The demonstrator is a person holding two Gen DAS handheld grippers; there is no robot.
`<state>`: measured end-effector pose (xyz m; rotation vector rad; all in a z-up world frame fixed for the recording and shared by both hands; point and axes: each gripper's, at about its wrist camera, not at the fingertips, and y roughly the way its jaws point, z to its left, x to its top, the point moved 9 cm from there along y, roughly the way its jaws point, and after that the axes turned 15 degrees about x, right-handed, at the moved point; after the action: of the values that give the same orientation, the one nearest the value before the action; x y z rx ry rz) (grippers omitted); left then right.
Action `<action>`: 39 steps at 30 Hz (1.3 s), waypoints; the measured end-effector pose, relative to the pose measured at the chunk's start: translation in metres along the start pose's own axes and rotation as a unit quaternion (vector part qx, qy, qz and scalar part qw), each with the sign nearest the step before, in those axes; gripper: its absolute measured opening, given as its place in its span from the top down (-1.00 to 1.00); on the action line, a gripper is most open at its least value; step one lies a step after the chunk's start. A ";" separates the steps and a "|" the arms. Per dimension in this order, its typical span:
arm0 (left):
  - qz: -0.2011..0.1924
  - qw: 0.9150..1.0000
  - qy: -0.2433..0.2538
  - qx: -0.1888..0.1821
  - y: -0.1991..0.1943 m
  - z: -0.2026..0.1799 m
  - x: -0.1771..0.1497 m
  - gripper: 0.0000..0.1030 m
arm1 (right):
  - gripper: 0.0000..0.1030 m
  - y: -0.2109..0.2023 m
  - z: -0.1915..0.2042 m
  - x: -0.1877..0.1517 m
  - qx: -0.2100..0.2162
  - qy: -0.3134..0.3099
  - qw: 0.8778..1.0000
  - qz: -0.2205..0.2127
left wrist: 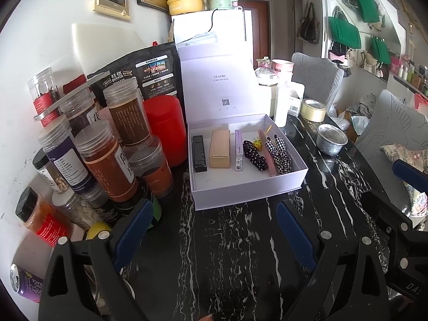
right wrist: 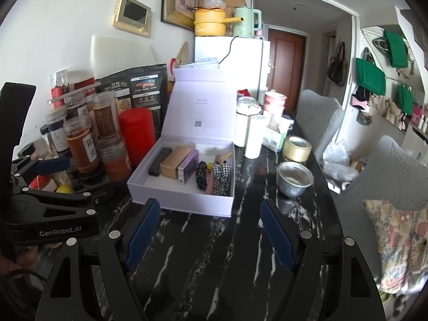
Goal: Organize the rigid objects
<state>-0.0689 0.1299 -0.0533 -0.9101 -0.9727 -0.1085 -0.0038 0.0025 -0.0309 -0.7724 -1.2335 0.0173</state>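
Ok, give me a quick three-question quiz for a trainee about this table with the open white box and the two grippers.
1. True or false: the white box has its lid shut.
2. Inside the box, what lies directly right of the black case? A) gold carton B) roll of tape C) metal cup
3. Fill in: the left gripper and the right gripper both hang over the black marble table with jaws ____ and nothing between them.

Key:
1. False: the lid stands upright behind the box.
2. A: the gold carton; the roll of tape and metal cup sit outside the box.
3. Open.
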 end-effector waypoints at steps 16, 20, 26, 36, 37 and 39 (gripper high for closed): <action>0.003 1.000 0.013 0.009 0.000 -0.005 -0.003 -0.84 | -0.52 -0.002 -0.004 -0.004 -0.006 0.002 1.000 0.001; 0.001 1.000 0.017 0.011 -0.001 -0.006 -0.004 -0.84 | -0.52 -0.003 -0.005 -0.005 -0.008 0.004 1.000 0.002; 0.003 1.000 0.021 0.006 -0.001 -0.009 -0.005 -0.84 | -0.52 -0.004 -0.006 -0.006 -0.009 0.004 1.000 0.002; 0.003 1.000 0.026 0.003 -0.002 -0.013 -0.007 -0.84 | -0.52 -0.004 -0.009 -0.008 -0.010 0.006 1.000 0.004; 0.003 1.000 0.026 0.003 -0.002 -0.013 -0.007 -0.84 | -0.52 -0.004 -0.009 -0.008 -0.011 0.006 1.000 0.004; 0.003 1.000 0.026 0.002 -0.002 -0.013 -0.007 -0.84 | -0.52 -0.004 -0.009 -0.008 -0.011 0.007 1.000 0.004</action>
<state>-0.0648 0.1174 -0.0602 -0.9020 -0.9209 -0.1245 -0.0003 -0.0085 -0.0364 -0.7952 -1.2194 0.0065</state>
